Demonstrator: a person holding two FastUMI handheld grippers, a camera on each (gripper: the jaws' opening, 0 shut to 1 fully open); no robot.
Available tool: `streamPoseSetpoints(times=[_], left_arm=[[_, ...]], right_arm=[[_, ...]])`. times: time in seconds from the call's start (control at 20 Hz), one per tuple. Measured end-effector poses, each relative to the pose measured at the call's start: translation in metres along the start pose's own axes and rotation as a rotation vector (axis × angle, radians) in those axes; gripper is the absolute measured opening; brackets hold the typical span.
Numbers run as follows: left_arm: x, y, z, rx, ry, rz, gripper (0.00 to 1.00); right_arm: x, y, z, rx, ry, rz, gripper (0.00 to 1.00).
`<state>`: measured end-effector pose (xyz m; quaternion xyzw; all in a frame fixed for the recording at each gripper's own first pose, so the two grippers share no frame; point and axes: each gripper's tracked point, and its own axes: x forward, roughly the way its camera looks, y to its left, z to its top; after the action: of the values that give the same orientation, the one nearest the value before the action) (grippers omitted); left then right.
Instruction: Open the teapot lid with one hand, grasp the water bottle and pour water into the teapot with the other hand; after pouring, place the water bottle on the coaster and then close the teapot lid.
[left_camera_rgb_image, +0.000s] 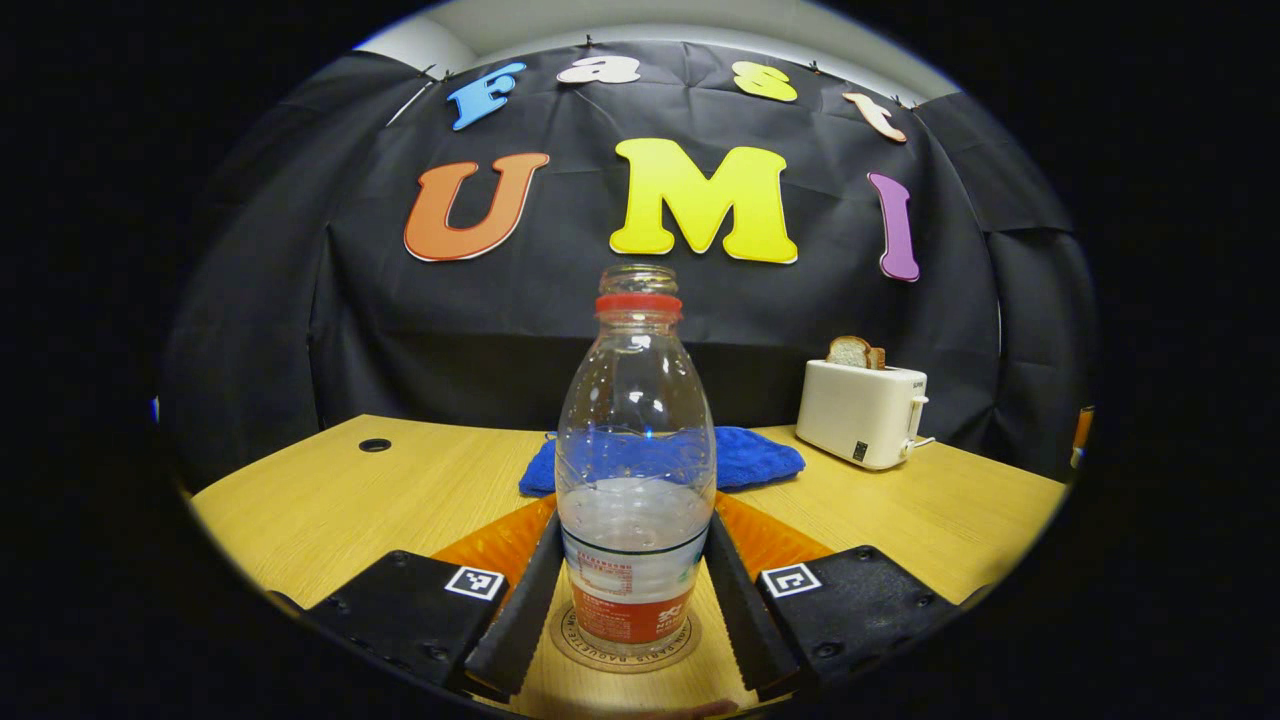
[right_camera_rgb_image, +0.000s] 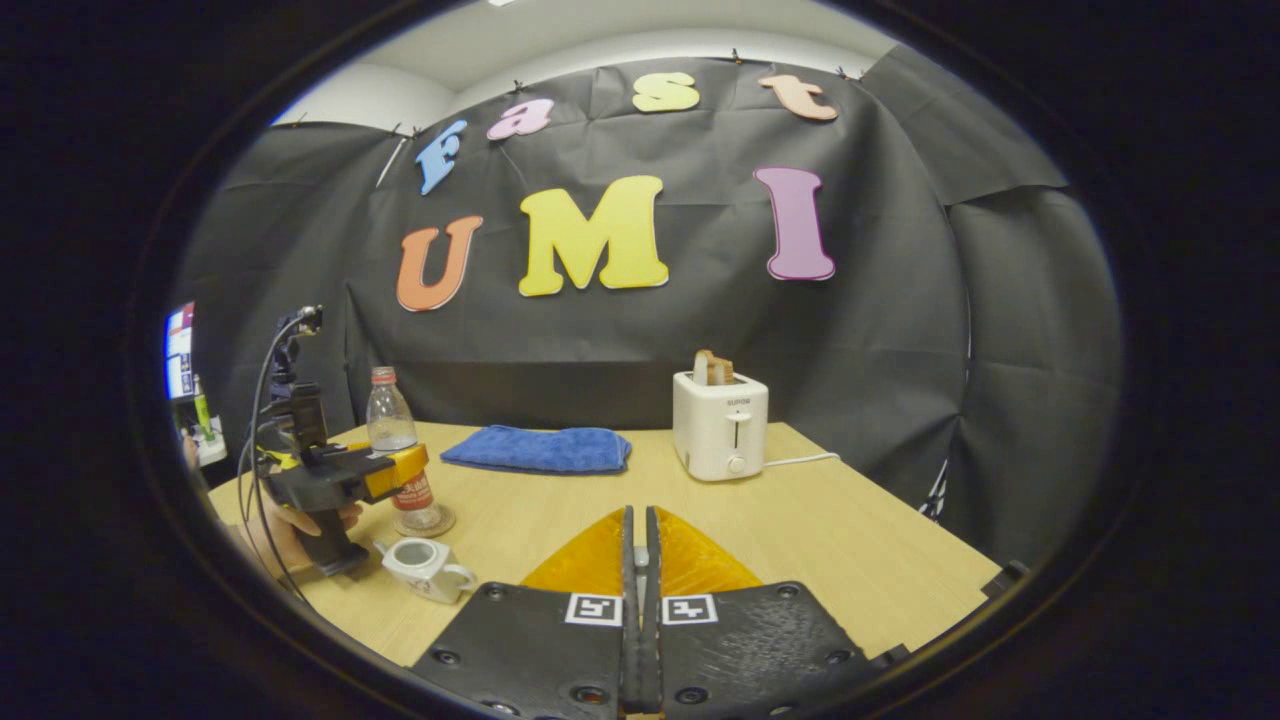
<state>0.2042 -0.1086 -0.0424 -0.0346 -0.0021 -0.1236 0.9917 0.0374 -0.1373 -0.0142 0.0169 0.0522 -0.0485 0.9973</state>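
Fingers (left_camera_rgb_image: 540, 580) of your left gripper (left_camera_rgb_image: 632, 600) stand on either side of the water bottle (left_camera_rgb_image: 636, 470), low on its labelled part, either touching or a hair off; whether they press I cannot tell. The bottle stands upright on the round coaster (left_camera_rgb_image: 625, 648), its cap off and roughly the lower half holding water. Judge it light to middling in weight, with thin clear plastic walls that will give and squeeze in under a hard grip; an open neck means any crush or tilt could spill. Take it low to mid-body where the label adds some friction, and grip only firmly enough to stop it sliding.

Farther right and near in the right gripper view sits the small white teapot (right_camera_rgb_image: 425, 566) on the counter (right_camera_rgb_image: 850, 540), just near of the bottle and coaster, with its top showing open. It looks like ceramic: stiff, smooth, breakable, and light enough to skid if nudged.

Behind lie a blue folded towel (right_camera_rgb_image: 540, 449) and, right of it, a white toaster (right_camera_rgb_image: 720, 425) with a bread slice (right_camera_rgb_image: 712, 367).

Your right gripper (right_camera_rgb_image: 641, 570) has its fingers closed together on nothing, well apart from the teapot.
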Motion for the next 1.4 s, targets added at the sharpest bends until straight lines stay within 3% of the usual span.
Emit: streamPoseSetpoints(times=[0.55, 0.6, 0.65, 0.7, 0.9, 1.15, 1.4], left_arm=[[-0.011, -0.008, 0.008, 0.022, 0.004, -0.031, 0.87], [-0.015, -0.006, 0.010, 0.019, -0.001, -0.031, 0.88], [-0.020, -0.004, 0.012, 0.020, -0.003, -0.029, 0.82], [-0.024, -0.002, 0.015, 0.014, -0.012, -0.029, 0.88], [-0.045, 0.006, 0.024, 0.013, -0.022, 0.012, 0.88], [-0.067, 0.006, 0.035, 0.019, -0.040, -0.001, 0.88], [-0.104, 0.018, 0.039, 0.025, -0.035, 0.024, 0.88]], right_arm=[[-0.003, 0.001, 0.003, 0.006, -0.003, 0.011, 0.00], [-0.004, 0.002, 0.003, 0.006, -0.004, 0.014, 0.00], [-0.005, 0.002, 0.005, 0.006, -0.008, 0.015, 0.00], [-0.006, 0.003, 0.007, 0.005, -0.011, 0.015, 0.00], [-0.011, 0.011, 0.009, 0.014, -0.017, 0.043, 0.00], [-0.012, 0.020, 0.003, -0.009, -0.010, 0.041, 0.00], [-0.013, 0.048, 0.001, 0.005, -0.021, 0.125, 0.00]])
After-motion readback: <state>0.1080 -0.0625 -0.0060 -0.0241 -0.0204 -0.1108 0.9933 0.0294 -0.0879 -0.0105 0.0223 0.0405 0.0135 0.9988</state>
